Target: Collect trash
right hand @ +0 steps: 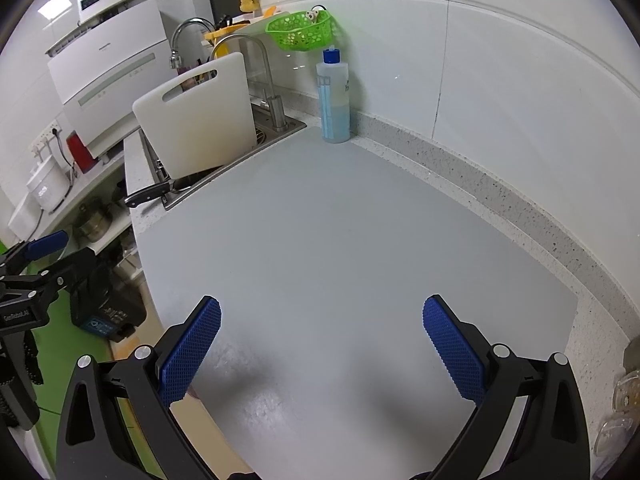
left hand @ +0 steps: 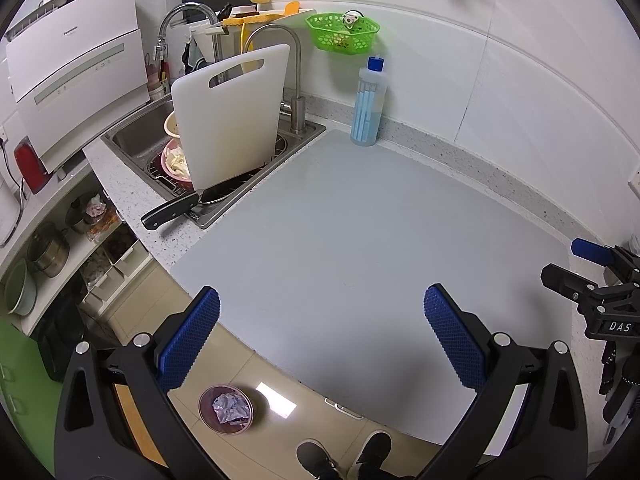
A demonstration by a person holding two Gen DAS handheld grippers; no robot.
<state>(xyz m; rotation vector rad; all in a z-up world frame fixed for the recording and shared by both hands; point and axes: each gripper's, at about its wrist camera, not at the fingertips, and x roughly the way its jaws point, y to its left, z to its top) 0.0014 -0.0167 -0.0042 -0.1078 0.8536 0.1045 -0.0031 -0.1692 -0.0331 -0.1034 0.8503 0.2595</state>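
Lying crumpled in a small round bin [left hand: 226,409] on the floor, below the counter [left hand: 400,264] edge: one pale wad of trash [left hand: 230,405]. No other trash to be seen on the gray mat [right hand: 340,240], so most likely nearly done, or about to hunt for more.

Held above the mat, both tongs wide open and holding nothing: left tongs [left hand: 322,340] over the front edge, right tongs [right hand: 322,344] more over the middle. Each pair also caught at the side of the other camera.

Could go wrong: reaching toward the sink [left hand: 132,136] and bumping the knife [left hand: 170,211], which pokes its black handle out over the rim. Might slide off and fall near the shoes [left hand: 344,458] below. Could also tip the white board [left hand: 230,116], which only leans in the sink. Dropping trash from up here might miss the bin too, since small and low.

Containers: bin with the wad inside. Sink holding the board, a wire rack, a pink bowl [left hand: 176,162] with something pale in it, and a cream bowl behind. Green basket [left hand: 343,32] on the wall with a small toy-like thing in it, too small to tell. Soap bottle [left hand: 368,104] by the wall, partly full of blue liquid. Pots on the shelf under the counter at left.
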